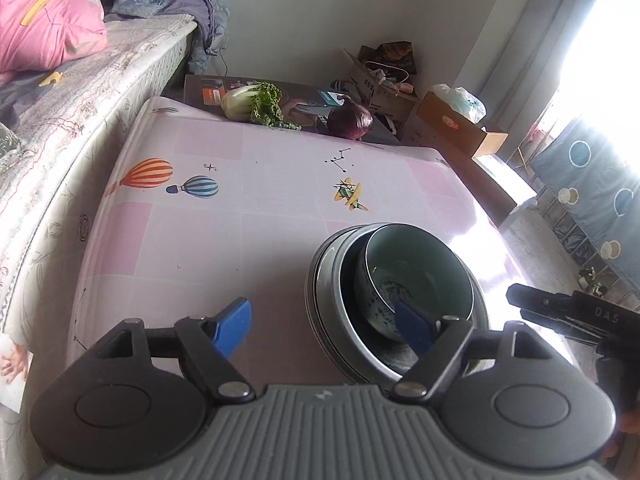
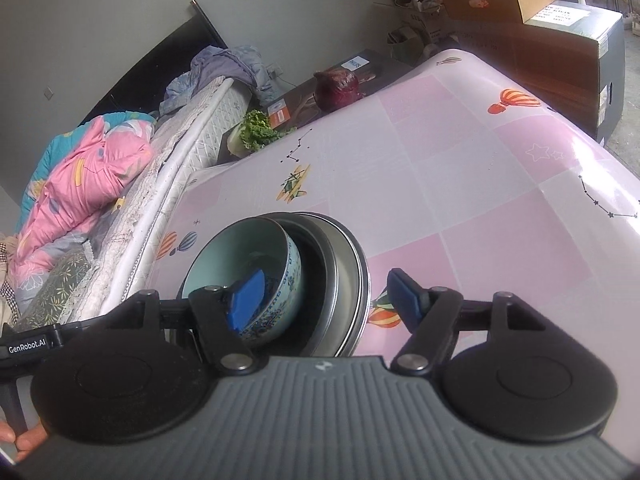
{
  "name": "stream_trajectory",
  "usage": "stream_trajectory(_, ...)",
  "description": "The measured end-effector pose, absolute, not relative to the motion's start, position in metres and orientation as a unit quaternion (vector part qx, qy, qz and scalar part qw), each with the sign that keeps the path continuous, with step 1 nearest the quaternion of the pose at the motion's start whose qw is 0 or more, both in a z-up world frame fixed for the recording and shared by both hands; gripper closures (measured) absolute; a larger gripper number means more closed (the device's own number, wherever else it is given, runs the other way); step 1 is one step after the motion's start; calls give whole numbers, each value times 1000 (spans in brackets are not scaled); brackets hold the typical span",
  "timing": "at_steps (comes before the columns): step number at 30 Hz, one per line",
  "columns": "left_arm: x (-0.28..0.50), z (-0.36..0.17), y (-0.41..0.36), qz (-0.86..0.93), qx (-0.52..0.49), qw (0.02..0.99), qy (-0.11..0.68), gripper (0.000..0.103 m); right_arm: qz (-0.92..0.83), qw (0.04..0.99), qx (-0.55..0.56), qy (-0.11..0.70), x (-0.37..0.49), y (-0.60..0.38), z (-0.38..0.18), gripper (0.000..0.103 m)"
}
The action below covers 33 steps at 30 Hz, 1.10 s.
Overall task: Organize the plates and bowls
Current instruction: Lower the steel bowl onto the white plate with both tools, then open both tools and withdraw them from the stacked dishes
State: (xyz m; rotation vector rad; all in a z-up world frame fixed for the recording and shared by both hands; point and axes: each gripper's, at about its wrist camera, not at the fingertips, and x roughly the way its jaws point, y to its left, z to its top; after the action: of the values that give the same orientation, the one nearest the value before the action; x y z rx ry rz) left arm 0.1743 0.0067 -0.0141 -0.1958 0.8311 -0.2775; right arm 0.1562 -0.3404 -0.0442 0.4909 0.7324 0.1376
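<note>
Jaws on both tools stood wide open and held nothing. On the left gripper (image 1: 324,330) the right-hand blue pad hung over the inside of the patterned bowl (image 1: 416,276), while the other pad hung over bare cloth, so the bowl lay forward and to the right of that tool's centre line. On the right gripper (image 2: 326,300) the picture mirrored this: its left-hand pad sat over the bowl's interior, its other pad outside the stack altogether, and the near wall of the bowl and the rims below it fell in the gap between. The stack therefore lay between the two tools, close under both; by my reading the right one was the better lined up, since its open jaws straddled the rims.

The bowl rested tilted inside a metal dish (image 2: 340,276), which sat on flatter plates (image 1: 316,276), all nested near the front of the pink-clothed surface (image 1: 280,184). Being round, the stack offered no long axis, so only rim and wall gave purchase. Far off at the back edge lay a red onion (image 1: 350,120) and a leafy cabbage (image 1: 252,102).
</note>
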Motion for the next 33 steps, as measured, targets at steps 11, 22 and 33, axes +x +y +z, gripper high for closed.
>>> stream_trajectory(11,109,14,-11,-127,-9,939,320,0,20,959,100,263,54,-318,10,1)
stream_trajectory(22,95,2,-17,-27,21,947,319,0,-48,957,31,286,21,-289,0,1)
stream_trajectory(33,99,-4,-20,-40,27,935,350,0,-59,962,17,265,22,-284,11,1)
